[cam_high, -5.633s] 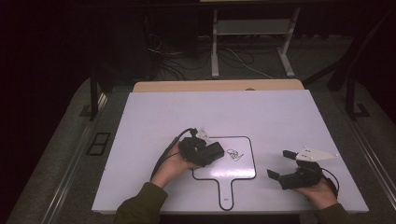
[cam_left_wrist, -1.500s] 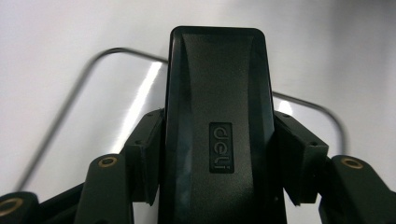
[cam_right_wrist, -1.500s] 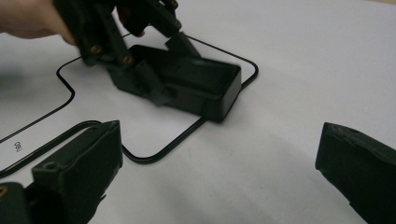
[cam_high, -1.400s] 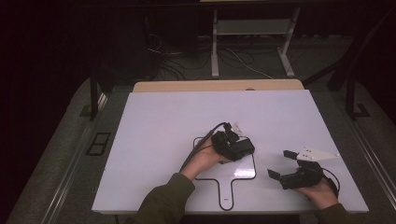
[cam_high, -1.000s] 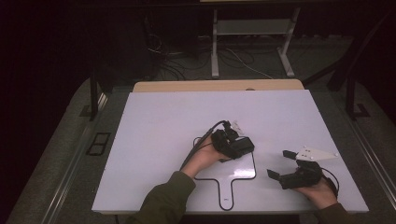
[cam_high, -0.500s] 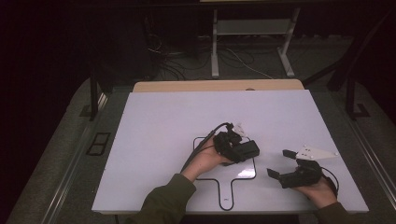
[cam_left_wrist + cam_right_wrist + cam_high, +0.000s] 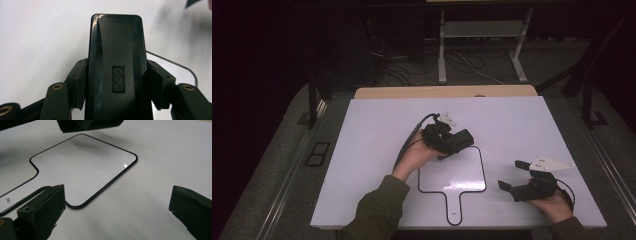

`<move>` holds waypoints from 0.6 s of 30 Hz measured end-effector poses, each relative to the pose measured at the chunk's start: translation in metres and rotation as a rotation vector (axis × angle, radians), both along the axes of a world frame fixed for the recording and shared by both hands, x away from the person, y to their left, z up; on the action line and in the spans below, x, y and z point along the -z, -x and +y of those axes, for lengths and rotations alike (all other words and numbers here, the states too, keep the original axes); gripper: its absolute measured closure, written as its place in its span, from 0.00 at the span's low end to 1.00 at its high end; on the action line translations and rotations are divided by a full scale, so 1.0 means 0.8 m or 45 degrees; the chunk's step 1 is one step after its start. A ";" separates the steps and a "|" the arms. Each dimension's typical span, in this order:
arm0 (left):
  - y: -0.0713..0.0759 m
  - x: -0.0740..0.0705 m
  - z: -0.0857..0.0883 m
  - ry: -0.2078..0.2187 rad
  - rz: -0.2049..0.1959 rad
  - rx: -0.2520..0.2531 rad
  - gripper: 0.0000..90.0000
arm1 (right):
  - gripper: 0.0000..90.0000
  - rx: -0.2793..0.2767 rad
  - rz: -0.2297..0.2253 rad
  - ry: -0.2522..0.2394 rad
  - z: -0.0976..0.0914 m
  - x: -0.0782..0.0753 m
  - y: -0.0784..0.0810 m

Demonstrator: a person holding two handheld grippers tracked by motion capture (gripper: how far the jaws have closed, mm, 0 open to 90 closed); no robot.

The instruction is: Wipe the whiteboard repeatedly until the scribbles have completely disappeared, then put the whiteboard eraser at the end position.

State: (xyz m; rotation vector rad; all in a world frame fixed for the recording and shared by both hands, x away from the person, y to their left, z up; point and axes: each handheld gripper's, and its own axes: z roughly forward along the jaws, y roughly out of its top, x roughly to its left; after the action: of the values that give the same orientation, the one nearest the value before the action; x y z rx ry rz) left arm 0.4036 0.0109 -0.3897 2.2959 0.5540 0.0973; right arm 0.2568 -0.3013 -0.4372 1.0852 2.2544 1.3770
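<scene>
1. Dark room, grey floor (image 7: 272, 180) around white table (image 7: 377, 120); metal stand (image 7: 482, 30) and loose cables on floor beyond the far edge.
2. Table top flat, white, mostly bare; wooden strip (image 7: 447, 92) along far edge. Plenty of free surface left of and behind the paddle-shaped outline (image 7: 452, 192).
3. Outline: black line, rounded square with short handle pointing to the near edge, roughly mid-table, slightly right of centre. Glare spot inside it.
4. Left gripper (image 7: 451, 142) raised over the outline's far-left corner, clamped on black stapler-like block (image 7: 117, 67) marked "deli"; both pads pressed on its sides in the left gripper view. Block lifted off the surface, sticking out toward the outline's far edge.
5. Right gripper (image 7: 514, 176) right of the outline, near the table's near-right corner, jaws spread wide, nothing between them. Right gripper view: outline corner just ahead of the left-hand jaw.
6. Clear lane between outline's right edge and right gripper; table's right edge close behind that hand.
</scene>
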 end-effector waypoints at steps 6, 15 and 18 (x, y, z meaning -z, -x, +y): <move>-0.032 0.000 0.013 -0.021 0.009 -0.063 0.43 | 0.00 -0.004 0.000 -0.002 0.001 0.000 0.000; -0.089 0.009 0.013 -0.038 0.035 -0.186 0.43 | 0.00 -0.013 0.001 -0.009 0.002 0.000 -0.001; -0.106 0.013 0.009 -0.048 0.031 -0.203 0.43 | 0.00 -0.016 0.001 -0.008 0.002 0.000 -0.002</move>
State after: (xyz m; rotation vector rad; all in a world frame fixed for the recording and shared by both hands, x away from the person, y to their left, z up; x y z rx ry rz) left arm 0.4882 0.0177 -0.4004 2.2892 0.7529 0.1585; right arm 0.2581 -0.2996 -0.4374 1.0760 2.2625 1.3900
